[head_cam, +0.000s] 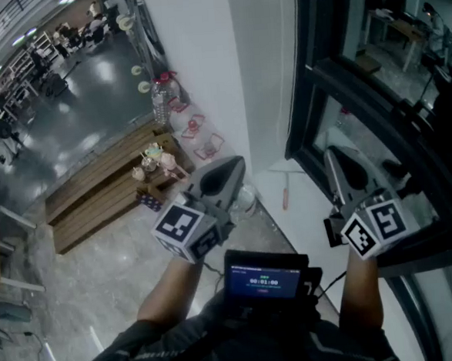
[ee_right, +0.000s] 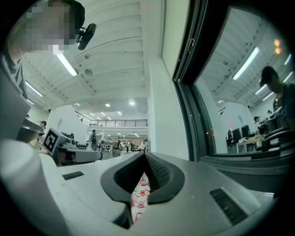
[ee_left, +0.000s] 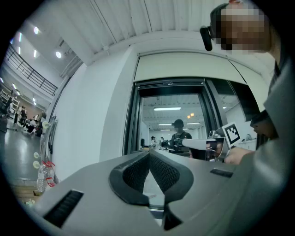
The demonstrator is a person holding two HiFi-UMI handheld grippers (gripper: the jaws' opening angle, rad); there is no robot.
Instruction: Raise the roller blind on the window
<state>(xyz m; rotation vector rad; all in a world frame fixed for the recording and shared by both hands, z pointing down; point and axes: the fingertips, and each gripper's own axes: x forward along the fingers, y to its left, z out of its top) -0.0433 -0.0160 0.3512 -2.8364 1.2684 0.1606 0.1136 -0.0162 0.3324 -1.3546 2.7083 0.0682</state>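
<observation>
The roller blind [ee_left: 184, 68] appears gathered at the window [ee_left: 171, 122] head, at 12 o'clock, with the glass below uncovered. The left tool [ee_left: 150, 153] and right tool [ee_right: 144, 156] are both closed and empty. No pull cord is visible. Keep both tools clear of the glass.

The floor [head_cam: 89, 100] is glossy, the low platform [head_cam: 96, 196] bare wood, the bottle [head_cam: 162, 99] clear plastic, the left gripper [ee_left: 149, 153] matt plastic.

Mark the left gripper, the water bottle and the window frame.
left gripper [head_cam: 235, 167], head view, at its closed jaw tips.
water bottle [head_cam: 163, 101], head view, middle of the body.
window frame [head_cam: 310, 54], head view, dark upright bar.
</observation>
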